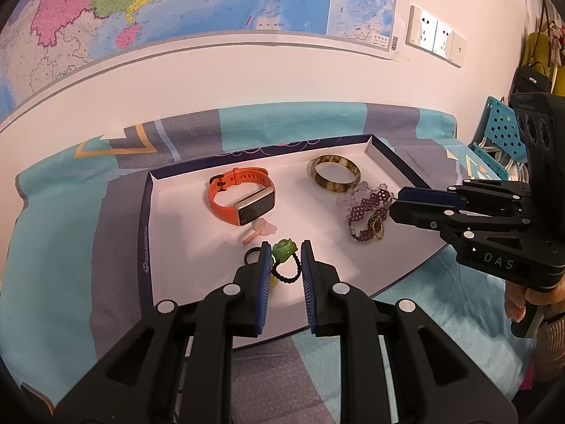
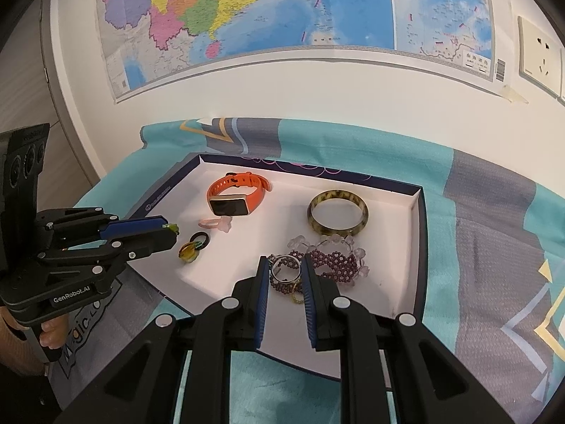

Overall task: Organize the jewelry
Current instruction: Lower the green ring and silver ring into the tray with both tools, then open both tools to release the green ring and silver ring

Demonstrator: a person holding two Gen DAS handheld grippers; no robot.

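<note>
Your left gripper (image 1: 286,247) angles down over the near left of the tray (image 1: 152,212), fingers narrow around a green-flowered bead ring (image 1: 284,261), pads apparently not pressing it. Left to right in the tray lie an orange watch (image 1: 240,196) and a bangle (image 1: 333,176). Your right gripper (image 2: 284,265) tilts down likewise, fingers narrow over a silver ring (image 2: 284,270) on purple beadwork (image 2: 332,263).

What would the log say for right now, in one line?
left gripper: straddles green flower ring, grip unclear | right gripper: straddles silver ring, grip unclear | orange watch, bangle: in tray
</note>
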